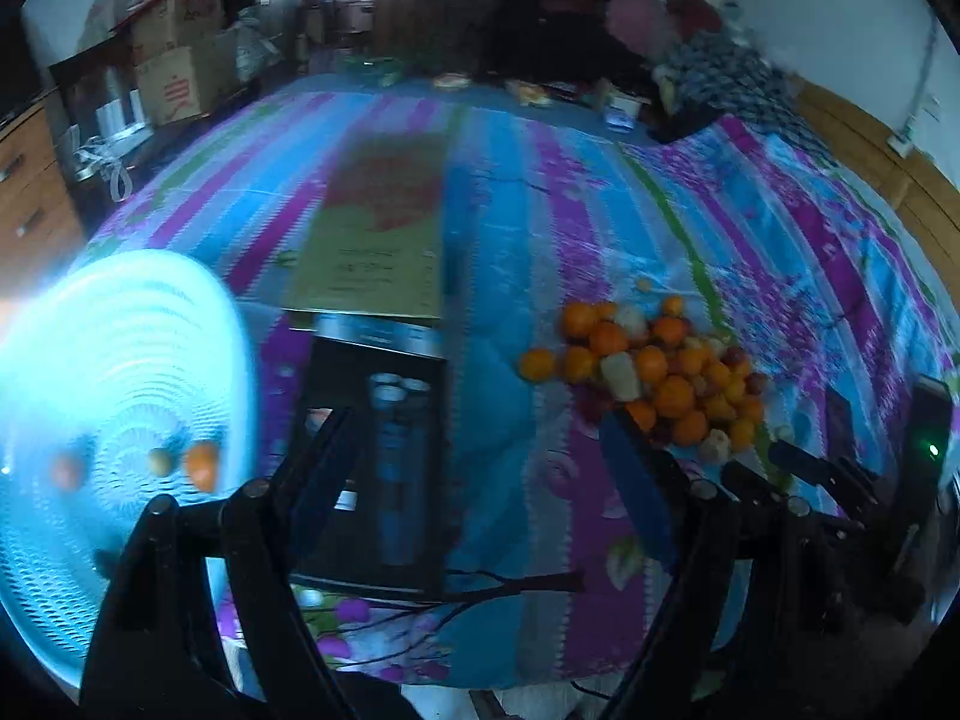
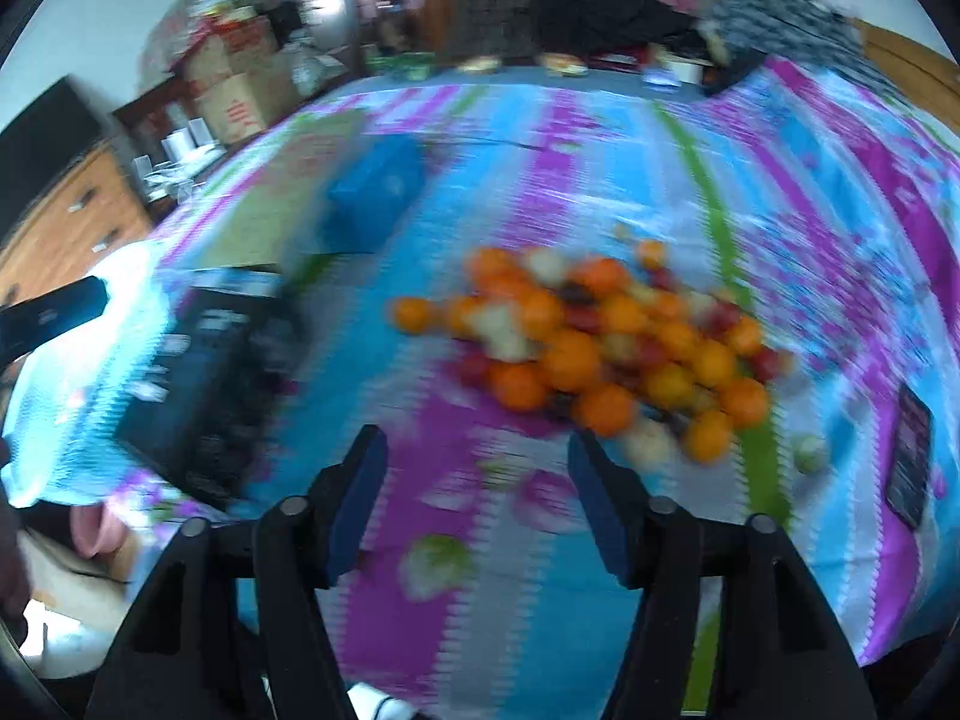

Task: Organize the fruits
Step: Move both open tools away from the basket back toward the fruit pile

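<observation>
A pile of small fruits (image 1: 654, 372), mostly orange with some pale and red ones, lies on the striped blue and purple bedspread (image 1: 510, 210). It also shows in the right wrist view (image 2: 600, 342), blurred. A light blue perforated basket (image 1: 120, 420) at the left holds three fruits, one of them orange (image 1: 202, 465). My left gripper (image 1: 480, 438) is open and empty, between the basket and the pile. My right gripper (image 2: 477, 456) is open and empty, just in front of the pile. It also shows at the right edge of the left wrist view (image 1: 840, 480).
A black box (image 1: 384, 462) with a blue item in it lies beside the basket; it also shows in the right wrist view (image 2: 204, 384). A flat cardboard sheet (image 1: 378, 228) lies behind it. A blue box (image 2: 372, 192) sits nearby. A dark phone (image 2: 912, 456) lies right of the pile. Clutter lines the far edge.
</observation>
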A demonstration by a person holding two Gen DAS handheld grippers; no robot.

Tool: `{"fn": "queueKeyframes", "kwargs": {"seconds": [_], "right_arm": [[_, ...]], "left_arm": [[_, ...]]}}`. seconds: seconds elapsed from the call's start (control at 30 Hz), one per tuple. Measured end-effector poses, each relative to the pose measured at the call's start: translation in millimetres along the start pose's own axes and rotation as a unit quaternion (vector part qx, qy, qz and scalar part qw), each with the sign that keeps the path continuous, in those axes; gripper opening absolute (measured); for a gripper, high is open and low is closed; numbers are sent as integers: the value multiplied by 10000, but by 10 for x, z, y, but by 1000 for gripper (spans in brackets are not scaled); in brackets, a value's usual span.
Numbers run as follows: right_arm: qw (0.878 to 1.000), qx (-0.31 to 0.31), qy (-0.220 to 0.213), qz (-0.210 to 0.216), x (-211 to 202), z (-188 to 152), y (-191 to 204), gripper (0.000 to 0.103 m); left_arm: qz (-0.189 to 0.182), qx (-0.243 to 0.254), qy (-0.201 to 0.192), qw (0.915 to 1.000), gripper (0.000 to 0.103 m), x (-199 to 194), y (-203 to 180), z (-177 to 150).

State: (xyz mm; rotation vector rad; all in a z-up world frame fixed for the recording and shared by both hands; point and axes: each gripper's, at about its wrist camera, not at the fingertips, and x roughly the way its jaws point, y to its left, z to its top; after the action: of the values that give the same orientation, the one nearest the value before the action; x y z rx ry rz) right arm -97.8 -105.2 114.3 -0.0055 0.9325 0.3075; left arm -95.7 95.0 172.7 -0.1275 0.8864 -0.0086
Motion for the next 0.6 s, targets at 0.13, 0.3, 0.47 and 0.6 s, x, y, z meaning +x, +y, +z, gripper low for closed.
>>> {"fn": "queueKeyframes", "kwargs": {"seconds": [0.13,0.3,0.47,0.6], "right_arm": [[9978,417,47,-523,169,-217,-627,68],[9941,531,240,-913,452,-517,-1210,68],[9945,657,187,-800,663,-671,-1426,82],[9958,416,52,-817,793,-667,-1376,103]], "left_arm": [[-358,590,571,9960,83,604,-579,-287],[-153,392,1031,9938,83,1337,-692,-544],[272,416,907,9946,83,1744,-712,-616],[339,609,695,9951,103,1884,-856,-609]]}}
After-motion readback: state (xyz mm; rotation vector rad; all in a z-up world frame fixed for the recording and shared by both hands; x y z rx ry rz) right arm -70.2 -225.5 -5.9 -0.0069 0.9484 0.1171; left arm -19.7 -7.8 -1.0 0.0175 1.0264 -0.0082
